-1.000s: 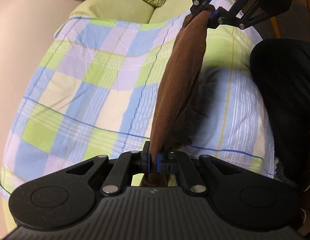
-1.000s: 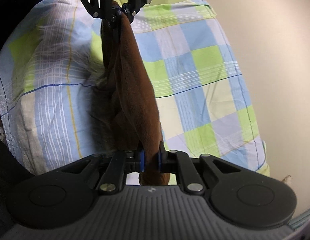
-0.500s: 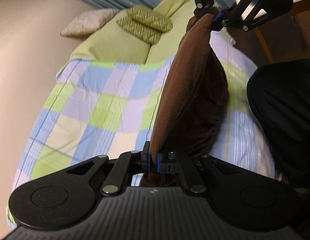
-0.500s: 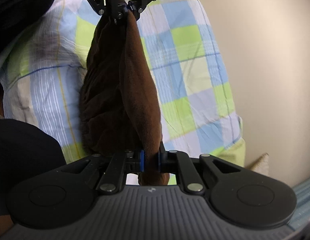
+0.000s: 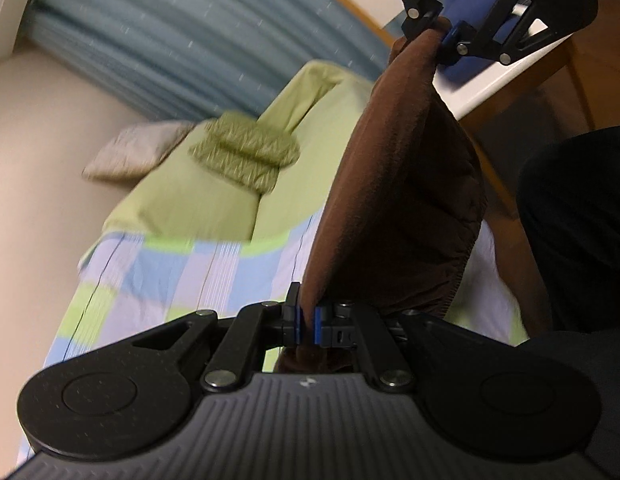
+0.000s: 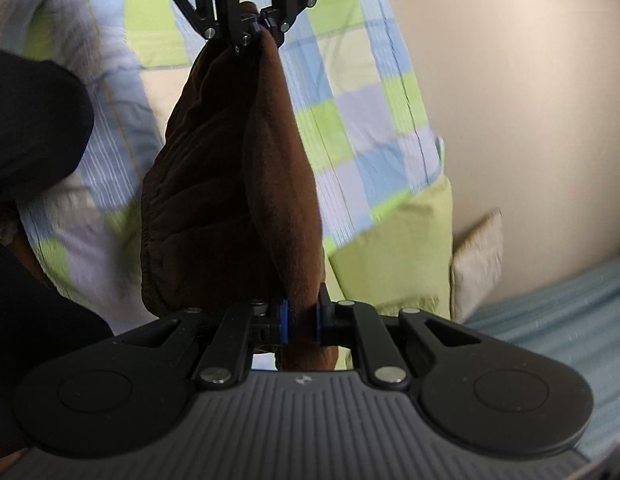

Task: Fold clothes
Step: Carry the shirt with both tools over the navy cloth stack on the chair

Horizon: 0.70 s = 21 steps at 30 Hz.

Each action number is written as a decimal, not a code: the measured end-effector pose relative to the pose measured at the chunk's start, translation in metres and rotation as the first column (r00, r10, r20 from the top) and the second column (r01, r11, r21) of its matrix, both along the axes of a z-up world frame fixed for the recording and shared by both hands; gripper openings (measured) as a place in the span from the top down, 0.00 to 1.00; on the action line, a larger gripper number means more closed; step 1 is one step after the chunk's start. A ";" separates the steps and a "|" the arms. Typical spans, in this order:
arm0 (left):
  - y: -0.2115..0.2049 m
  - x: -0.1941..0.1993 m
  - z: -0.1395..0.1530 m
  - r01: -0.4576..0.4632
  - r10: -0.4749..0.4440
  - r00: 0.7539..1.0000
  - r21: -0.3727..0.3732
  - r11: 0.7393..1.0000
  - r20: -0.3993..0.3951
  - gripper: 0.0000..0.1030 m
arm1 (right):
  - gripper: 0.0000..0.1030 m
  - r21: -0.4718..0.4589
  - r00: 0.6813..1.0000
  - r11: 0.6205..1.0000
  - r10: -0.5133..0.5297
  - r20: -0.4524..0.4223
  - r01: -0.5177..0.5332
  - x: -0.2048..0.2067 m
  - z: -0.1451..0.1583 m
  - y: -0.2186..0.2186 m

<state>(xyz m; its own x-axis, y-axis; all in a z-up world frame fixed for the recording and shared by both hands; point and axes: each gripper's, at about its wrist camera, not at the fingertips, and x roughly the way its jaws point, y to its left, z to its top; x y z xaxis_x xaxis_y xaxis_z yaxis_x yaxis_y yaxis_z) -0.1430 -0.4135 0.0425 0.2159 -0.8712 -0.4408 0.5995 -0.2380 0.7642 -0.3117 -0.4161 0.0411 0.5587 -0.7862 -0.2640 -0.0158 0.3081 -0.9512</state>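
Observation:
A brown fleece garment [image 5: 397, 200] hangs in the air between my two grippers, clear of the checked bedspread [image 5: 158, 280]. My left gripper [image 5: 306, 320] is shut on one end of it. My right gripper [image 6: 301, 320] is shut on the other end; the garment [image 6: 230, 184] sags to one side as a folded pouch. The right gripper shows in the left wrist view [image 5: 445, 40] at the top, and the left gripper shows in the right wrist view [image 6: 254, 28] at the top.
A lime-green pillow [image 5: 198, 204] carries a folded patterned green cloth [image 5: 246, 152]. A beige cushion [image 5: 130, 152] lies by the wall. A blue curtain [image 5: 190, 40] hangs behind. A white-topped wooden table [image 5: 505, 76] holds a blue item. A person's dark clothing [image 5: 577, 220] is close.
Both grippers have lifted the brown garment up off the bedspread and tilted upward. The garment has slackened from a taut strip into a sagging pouch.

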 end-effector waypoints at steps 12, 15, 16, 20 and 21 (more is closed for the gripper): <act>-0.062 -0.075 -0.014 0.209 -0.209 0.978 0.118 0.971 -0.017 0.97 | 0.92 0.146 0.979 0.974 -0.185 0.081 0.172 -0.097 0.004 -0.014; -0.083 -0.093 -0.016 0.255 -0.255 0.967 0.177 0.950 -0.027 0.97 | 0.92 0.212 0.967 0.958 -0.221 0.124 0.192 -0.127 0.003 -0.020; -0.092 -0.100 -0.017 0.273 -0.274 0.962 0.193 0.943 -0.021 0.97 | 0.92 0.230 0.962 0.953 -0.234 0.139 0.198 -0.134 0.002 -0.021; -0.123 -0.123 -0.016 0.328 -0.339 0.941 0.233 0.916 0.004 0.97 | 0.92 0.310 0.935 0.922 -0.299 0.188 0.233 -0.166 -0.005 -0.029; -0.131 -0.128 -0.016 0.341 -0.353 0.935 0.241 0.909 0.010 0.97 | 0.92 0.330 0.928 0.913 -0.317 0.197 0.241 -0.174 -0.006 -0.032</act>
